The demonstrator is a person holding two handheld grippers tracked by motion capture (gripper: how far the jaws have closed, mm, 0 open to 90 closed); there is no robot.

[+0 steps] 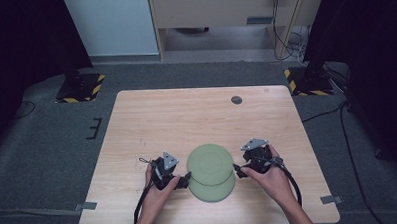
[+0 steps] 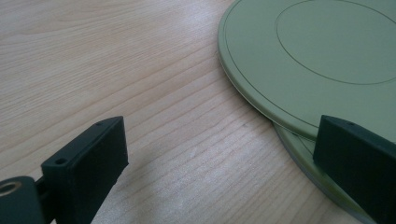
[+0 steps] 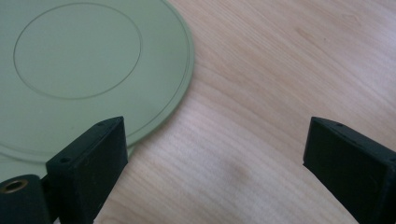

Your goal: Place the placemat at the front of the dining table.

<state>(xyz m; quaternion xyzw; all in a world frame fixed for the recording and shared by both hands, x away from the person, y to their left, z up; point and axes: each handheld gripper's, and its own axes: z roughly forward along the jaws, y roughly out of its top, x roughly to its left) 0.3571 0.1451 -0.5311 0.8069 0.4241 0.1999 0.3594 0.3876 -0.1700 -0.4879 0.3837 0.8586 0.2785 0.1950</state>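
Observation:
Two pale green plates lie overlapped near the table's front middle. The upper plate (image 1: 209,163) (image 2: 317,56) (image 3: 79,65) rests partly on the lower plate (image 1: 214,190) (image 2: 303,154), whose rim pokes out toward the person. My left gripper (image 1: 185,180) (image 2: 219,158) sits just left of the stack, open, its right jaw over the plates' edge. On the other side, my right gripper (image 1: 237,169) (image 3: 215,154) is open too, with its left jaw at the upper plate's rim. Neither holds anything.
The light wooden table (image 1: 161,118) has a dark round cable hole (image 1: 236,99) at the far right. Black stand bases with yellow-black tape (image 1: 80,86) sit on the grey floor beyond the table's far corners.

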